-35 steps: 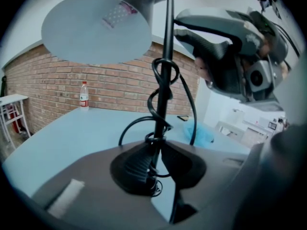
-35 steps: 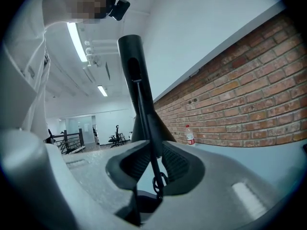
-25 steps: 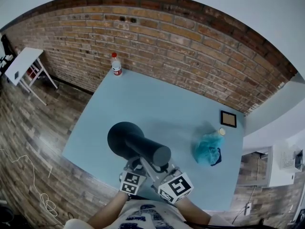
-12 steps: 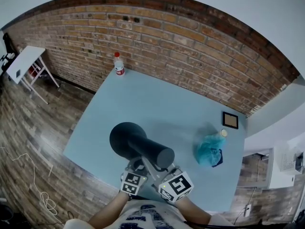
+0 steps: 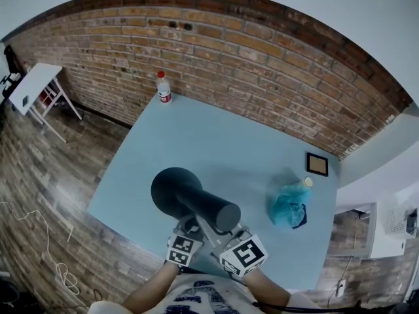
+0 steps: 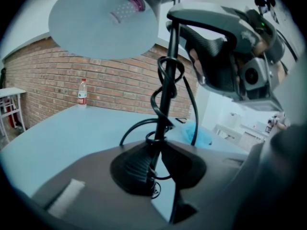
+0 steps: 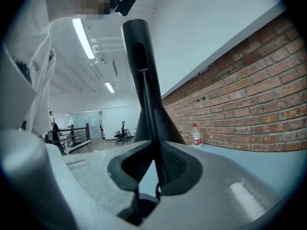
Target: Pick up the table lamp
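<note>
Barely drifting toward 3 o'clock since a second ago, the black metal table lamp (image 5: 195,200) hangs tilted above the 6 o'clock edge of the pale blue counter (image 5: 216,136), left claw (image 6: 156,176) and right claw (image 7: 156,176) both clenched on its stem (image 7: 148,123), so we judge the pickup done.

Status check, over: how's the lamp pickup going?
Left gripper and right gripper shut on table lamp stem. Cord coiled round stem. Lift-off unclear. Bottle, blue bag well clear.
</note>
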Tool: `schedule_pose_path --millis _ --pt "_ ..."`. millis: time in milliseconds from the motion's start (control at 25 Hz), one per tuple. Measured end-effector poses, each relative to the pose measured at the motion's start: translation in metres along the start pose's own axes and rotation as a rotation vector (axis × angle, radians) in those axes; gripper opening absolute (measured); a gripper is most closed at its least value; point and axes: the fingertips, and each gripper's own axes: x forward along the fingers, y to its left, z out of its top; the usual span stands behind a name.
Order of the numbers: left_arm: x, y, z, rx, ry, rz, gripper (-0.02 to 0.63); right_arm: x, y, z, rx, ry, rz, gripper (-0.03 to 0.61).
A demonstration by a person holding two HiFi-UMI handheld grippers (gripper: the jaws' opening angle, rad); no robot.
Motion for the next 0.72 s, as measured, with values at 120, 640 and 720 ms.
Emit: schedule_pose_path --millis 120,640,720 --pt "0.0 -0.0003 0.0008 0.022 0.0 -0.002 0.052 0.0 -0.0002 0.0011 -0.015 -0.006 -0.015 0.046" --pt "-0.0015 -0.0027 0.0005 0.042 0.02 0.008 0.048 -0.0052 0.0026 0.0012 -0.01 -0.005 -0.006 0.044" --pt "-0.0033 -0.004 -0.0003 0.04 0.022 0.002 0.049 -0.0067 0.0045 0.001 -0.011 -0.004 -0.008 0.044"
